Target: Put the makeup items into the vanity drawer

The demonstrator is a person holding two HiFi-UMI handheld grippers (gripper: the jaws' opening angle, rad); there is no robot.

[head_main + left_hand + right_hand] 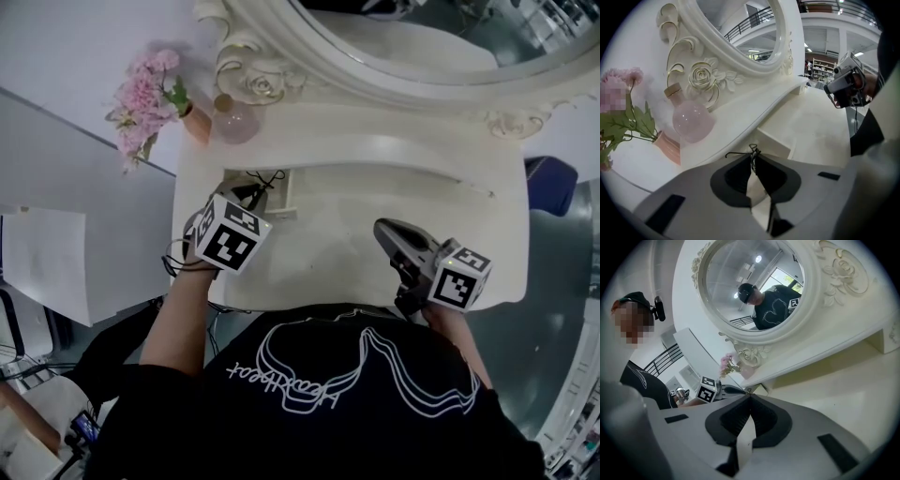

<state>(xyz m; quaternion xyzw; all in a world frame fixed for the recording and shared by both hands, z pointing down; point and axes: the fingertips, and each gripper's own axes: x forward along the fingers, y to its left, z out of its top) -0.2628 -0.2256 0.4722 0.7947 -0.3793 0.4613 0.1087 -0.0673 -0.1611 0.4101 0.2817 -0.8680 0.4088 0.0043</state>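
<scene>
My left gripper [255, 197] hovers over the left end of the white vanity top [375, 216], shut on a thin black wiry item [265, 177] that sticks out past its tips [752, 151]. Just beyond those tips is a small white drawer [284, 194] under the raised shelf; its wall [776, 140] shows in the left gripper view. What is inside the drawer is hidden. My right gripper [384, 230] is held low over the vanity's front right, and its jaws [750, 397] meet with nothing between them.
A round pink perfume bottle [234, 122] and a pink vase of flowers [145, 98] stand at the back left on the shelf. The ornate oval mirror [403, 37] rises behind. The vanity's front edge is against the person's body.
</scene>
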